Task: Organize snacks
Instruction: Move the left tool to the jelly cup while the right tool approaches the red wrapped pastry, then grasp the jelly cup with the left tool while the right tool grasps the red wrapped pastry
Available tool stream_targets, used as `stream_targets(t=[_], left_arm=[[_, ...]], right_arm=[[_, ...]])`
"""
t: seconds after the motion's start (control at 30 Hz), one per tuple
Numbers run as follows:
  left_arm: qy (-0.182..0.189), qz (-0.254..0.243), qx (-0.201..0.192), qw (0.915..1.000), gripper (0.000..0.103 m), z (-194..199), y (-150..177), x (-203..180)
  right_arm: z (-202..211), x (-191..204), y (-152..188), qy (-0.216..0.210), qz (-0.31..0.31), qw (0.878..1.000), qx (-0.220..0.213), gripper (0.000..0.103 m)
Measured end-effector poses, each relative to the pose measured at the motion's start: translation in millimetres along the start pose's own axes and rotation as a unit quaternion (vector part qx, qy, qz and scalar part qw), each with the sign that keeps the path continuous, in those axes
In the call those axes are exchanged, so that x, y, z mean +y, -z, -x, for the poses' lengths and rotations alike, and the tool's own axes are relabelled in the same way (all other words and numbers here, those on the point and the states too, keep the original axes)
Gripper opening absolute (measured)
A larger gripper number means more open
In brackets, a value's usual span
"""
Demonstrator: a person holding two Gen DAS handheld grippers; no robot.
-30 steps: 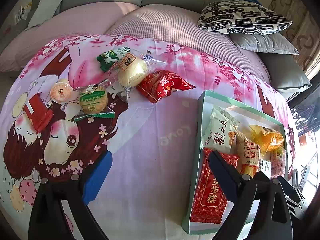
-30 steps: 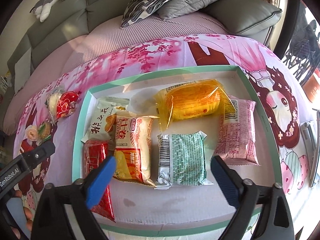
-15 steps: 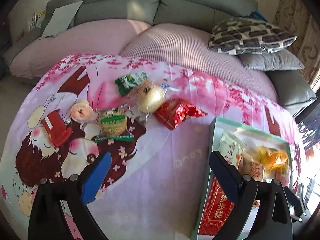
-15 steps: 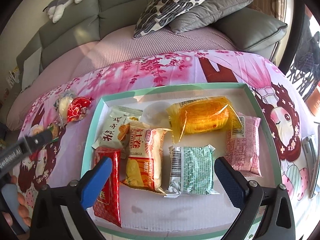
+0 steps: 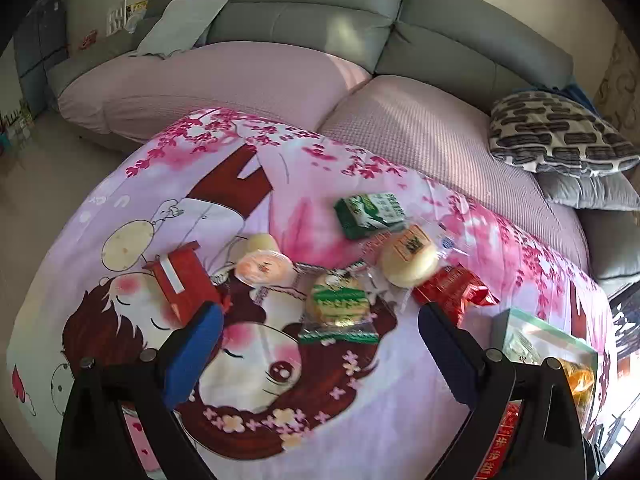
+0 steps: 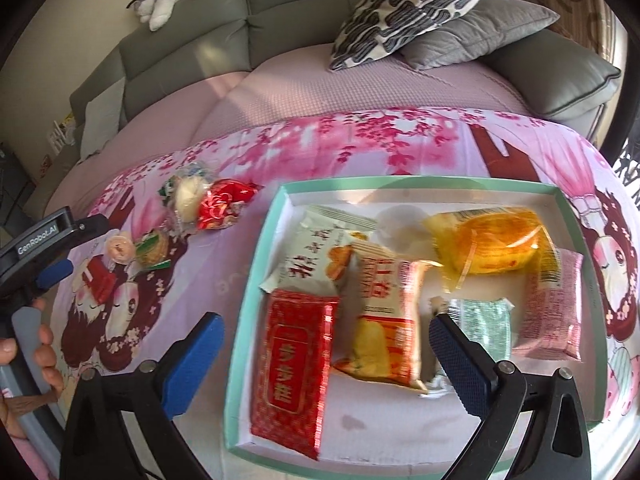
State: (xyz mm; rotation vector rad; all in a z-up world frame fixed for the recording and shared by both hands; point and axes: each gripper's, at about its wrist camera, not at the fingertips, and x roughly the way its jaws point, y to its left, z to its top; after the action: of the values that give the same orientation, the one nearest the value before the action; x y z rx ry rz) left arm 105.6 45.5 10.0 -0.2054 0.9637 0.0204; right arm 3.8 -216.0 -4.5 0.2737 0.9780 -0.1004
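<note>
A grey sofa (image 5: 320, 20) curves round behind, and in front of it lies a pink cartoon cloth (image 5: 280, 380) where all the action is. The tray (image 6: 256, 280), green-rimmed, sits right under the right gripper (image 6: 324, 356), whose jaws stand wide apart and hold nothing. Six packets lie in it: a red pack (image 6: 294, 364) between the jaws, a yellow-and-white bag (image 6: 384, 320) beside it, a white pack (image 6: 316, 256) ahead, an orange pastry (image 6: 496, 244), a green pack (image 6: 484, 316) by the right jaw, and a pink pack (image 6: 552, 308) out to the right.

Over to the left gripper (image 5: 320, 344), also spread wide and empty. Just ahead of its jaws waits the loose pile: a green-label cake (image 5: 338, 300) dead centre, a jelly cup (image 5: 264, 268), a red box (image 5: 182, 280) by the left jaw, a round bun (image 5: 408, 258), a green carton (image 5: 370, 214) further off, and a red bag (image 5: 456, 288) at the right jaw.

So I'd call it about half done: six in, six still out.
</note>
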Motion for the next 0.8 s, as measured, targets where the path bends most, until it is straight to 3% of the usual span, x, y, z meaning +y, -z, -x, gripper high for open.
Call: stream_targets(t=[0.3, 0.6, 0.8], left_arm=[[0.015, 0.040, -0.013, 0.9990, 0.102, -13.4, -14.0, 36.8], [0.029, 0.070, 0.027, 0.9967, 0.102, -38.3, -21.1, 57.2], [0.014, 0.073, 0.047, 0.9961, 0.101, -55.5, -24.5, 62.2]], right_arm=[[-10.8, 38.2, -28.6, -0.028, 0.014, 0.999, -0.006, 0.103], [-31.6, 61.4, -81.5, -0.051, -0.001, 0.999, 0.001, 0.103], [-56.8, 71.6, -100.4, -0.058, -0.013, 0.998, 0.023, 0.099]])
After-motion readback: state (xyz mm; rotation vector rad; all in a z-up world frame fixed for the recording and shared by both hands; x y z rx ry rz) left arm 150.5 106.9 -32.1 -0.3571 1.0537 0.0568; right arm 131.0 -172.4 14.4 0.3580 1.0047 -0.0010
